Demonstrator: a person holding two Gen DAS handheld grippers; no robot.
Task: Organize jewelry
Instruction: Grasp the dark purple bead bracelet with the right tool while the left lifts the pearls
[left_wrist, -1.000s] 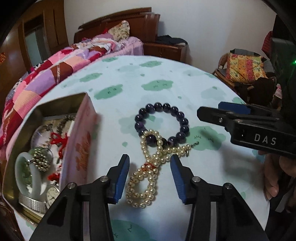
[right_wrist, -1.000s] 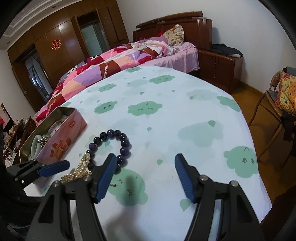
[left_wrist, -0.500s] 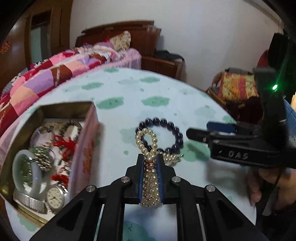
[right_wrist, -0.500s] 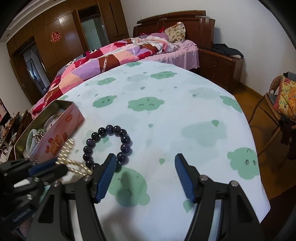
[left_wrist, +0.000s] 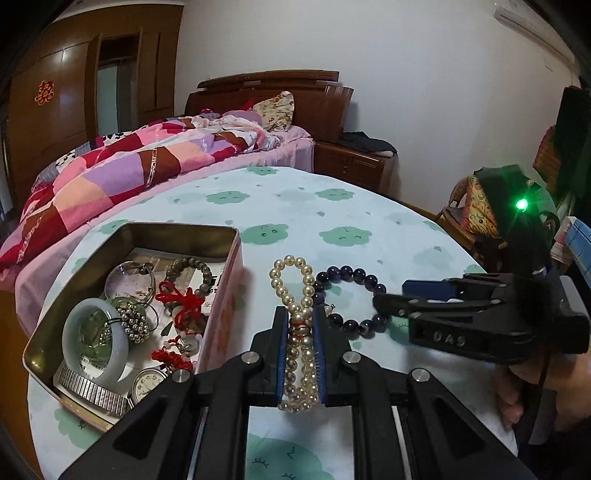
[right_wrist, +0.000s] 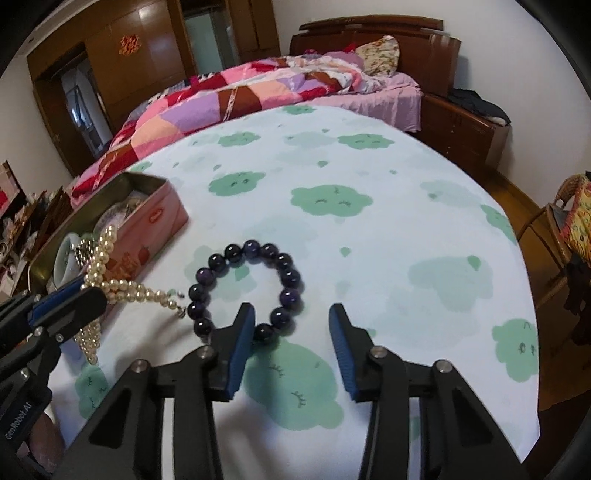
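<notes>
Where it lay loose, pearl necklace (left_wrist: 300, 328) is now clamped.

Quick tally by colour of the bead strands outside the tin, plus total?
Cream pearl bead strand: 1, clamped in the left hand-held gripper, lifted beside the pink metal tin.
Dark purple round-bead bracelet: 1, lying on the cloud-print cloth; the right hand-held gripper is closing, its pads not pressing on it.
Total: 2
</notes>
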